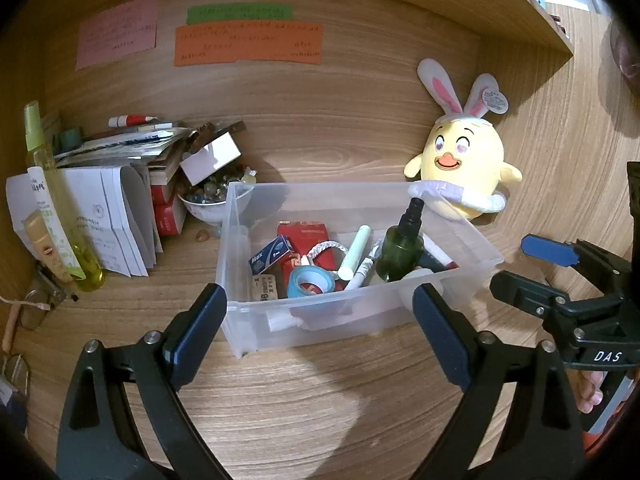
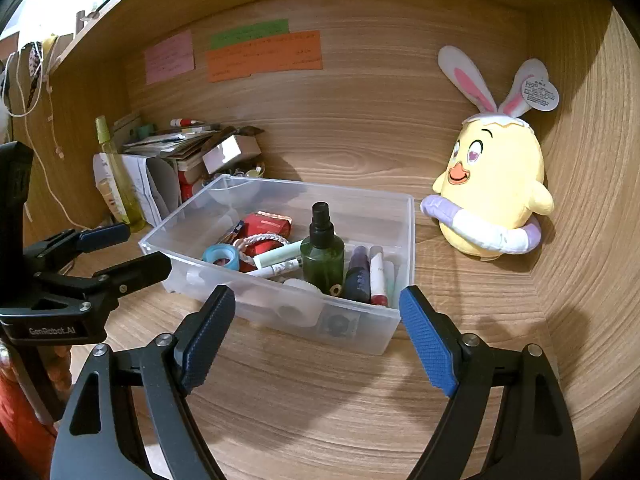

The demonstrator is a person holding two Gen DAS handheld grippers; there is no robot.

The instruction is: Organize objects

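**Inspector:** Report the grippers.

**Assistant:** The left gripper (image 1: 320,316) stands wide open with nothing between its pads. Its fingers (image 1: 200,332) flank the near wall of the clear plastic bin (image 1: 320,320) but stay short of it. The right gripper (image 2: 318,328) is likewise spread wide and empty, its blue pads (image 2: 428,340) just in front of the bin's near wall, apart from it. Each gripper shows at the edge of the other's view.

**Inspector:** Location of the bin?

**Assistant:** On the wooden worktop (image 2: 320,400), inside a wooden alcove, roughly central. It sits upright, with no lid on it.

**Inspector:** Contents?

**Assistant:** A dark green spray bottle (image 2: 322,256) stands upright near the bin's front. Lying around it: a blue tape roll (image 2: 221,257), a red pack (image 2: 266,226), a white braided loop (image 2: 262,240), a pale green tube (image 1: 355,252), a small blue box (image 1: 271,255) and several slim tubes by the right wall (image 2: 376,276).

**Inspector:** Surroundings?

**Assistant:** A yellow chick plush with rabbit ears (image 2: 496,184) sits to the right of the bin, against the back panel. To the left stands a heap of papers and booklets (image 1: 120,200), a tall yellow-green spray bottle (image 1: 60,208) and a bowl of small beads (image 1: 208,196) close behind the bin's left corner. Pink (image 1: 118,36), green (image 1: 240,14) and orange (image 1: 248,44) notes are stuck on the back panel.
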